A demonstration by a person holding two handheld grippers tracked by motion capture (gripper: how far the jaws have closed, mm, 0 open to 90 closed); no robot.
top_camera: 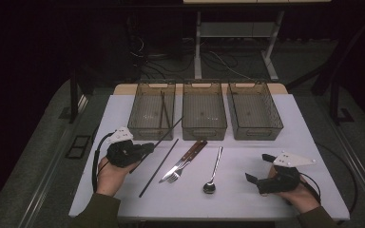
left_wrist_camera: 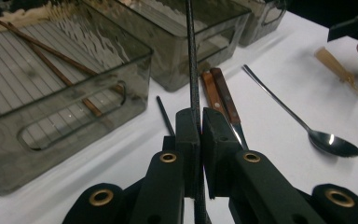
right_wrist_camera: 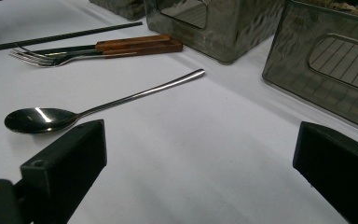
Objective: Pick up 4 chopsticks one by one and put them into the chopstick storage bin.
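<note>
Two brown chopsticks (left_wrist_camera: 56,63) lie crossed in the left bin (left_wrist_camera: 74,126).

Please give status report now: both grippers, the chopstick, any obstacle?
Left gripper shut on thin black chopstick. Right gripper open, nothing between. Chopstick tip near left smoky plastic bin; path looks clear.

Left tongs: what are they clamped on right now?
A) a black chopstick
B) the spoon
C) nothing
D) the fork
A: in the left gripper view the left tongs pinch a black chopstick, while the spoon and fork lie on the table.
</note>
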